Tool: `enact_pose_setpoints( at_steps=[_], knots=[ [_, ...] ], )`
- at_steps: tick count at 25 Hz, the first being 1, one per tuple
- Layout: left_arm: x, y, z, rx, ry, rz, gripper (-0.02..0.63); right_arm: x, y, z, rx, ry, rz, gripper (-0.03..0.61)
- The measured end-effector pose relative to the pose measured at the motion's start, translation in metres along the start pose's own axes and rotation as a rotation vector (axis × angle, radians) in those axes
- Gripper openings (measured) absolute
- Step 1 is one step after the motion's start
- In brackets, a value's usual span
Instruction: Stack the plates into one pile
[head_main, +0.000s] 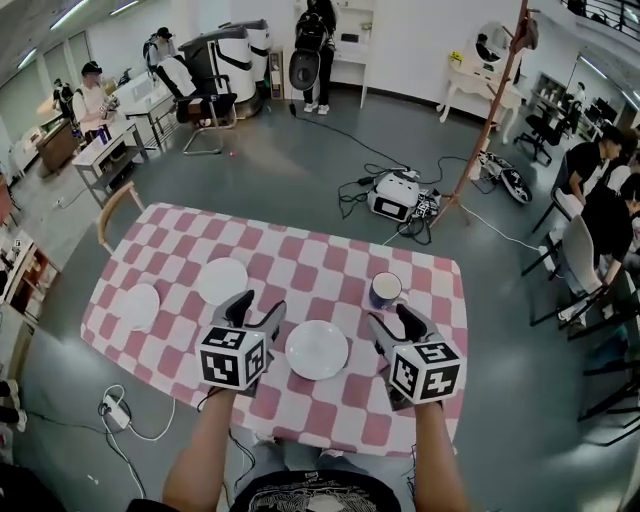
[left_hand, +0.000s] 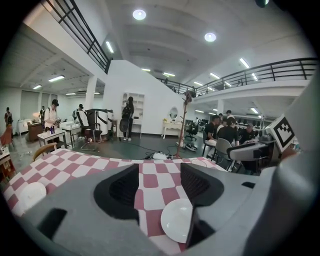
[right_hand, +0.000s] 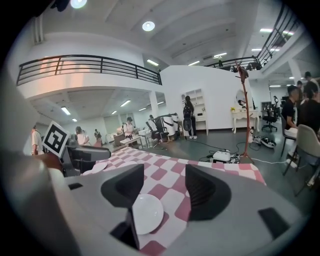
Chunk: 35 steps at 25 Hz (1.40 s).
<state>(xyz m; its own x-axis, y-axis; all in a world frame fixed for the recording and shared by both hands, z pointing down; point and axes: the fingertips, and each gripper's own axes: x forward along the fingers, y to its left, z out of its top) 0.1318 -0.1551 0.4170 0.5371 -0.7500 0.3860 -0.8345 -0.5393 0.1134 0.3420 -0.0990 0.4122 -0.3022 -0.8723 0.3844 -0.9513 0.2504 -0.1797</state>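
Status: nothing stacked yet, as far as I can see. Three plates lie apart on the table (head_main: 320, 255).

Left plate (head_main: 139, 305) sits by the left edge. Mid plate (head_main: 222, 280) is just right of it, further from me, not touching.

Left gripper (head_main: 258, 308) is over the cloth inside the near edge, jaws spread, only cloth between them.

Near plate (head_main: 317, 349) lies between the two grippers, close to the near edge, just beside the left gripper's right jaw. It looks like a single plate, though from this angle I can't rule out two nested.

Cup (head_main: 385, 290) stands toward the right edge, just behind the right gripper (head_main: 394, 322), whose jaws are spread too, and empty.

Left to do: all of it. My guess is the near plate is either base or first pick, and the two on the left have to join it.
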Motion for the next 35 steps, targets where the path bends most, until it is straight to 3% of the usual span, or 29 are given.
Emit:
enact_pose_setpoints(
  at_steps=[10, 23, 35],
  knots=[
    [0.039, 0.006, -0.023, -0.013, 0.114, -0.175, 0.272, 0.023, 0.0, -0.025, 0.088, 0.066, -0.066, 0.276],
    [0.076, 0.0, -0.112, -0.268, 0.404, -0.377, 0.273, 0.052, 0.001, -0.109, 0.297, 0.277, -0.004, 0.275],
    [0.075, -0.01, -0.173, -0.378, 0.605, -0.436, 0.261, 0.06, 0.014, -0.178, 0.449, 0.45, 0.08, 0.25]
  ],
)
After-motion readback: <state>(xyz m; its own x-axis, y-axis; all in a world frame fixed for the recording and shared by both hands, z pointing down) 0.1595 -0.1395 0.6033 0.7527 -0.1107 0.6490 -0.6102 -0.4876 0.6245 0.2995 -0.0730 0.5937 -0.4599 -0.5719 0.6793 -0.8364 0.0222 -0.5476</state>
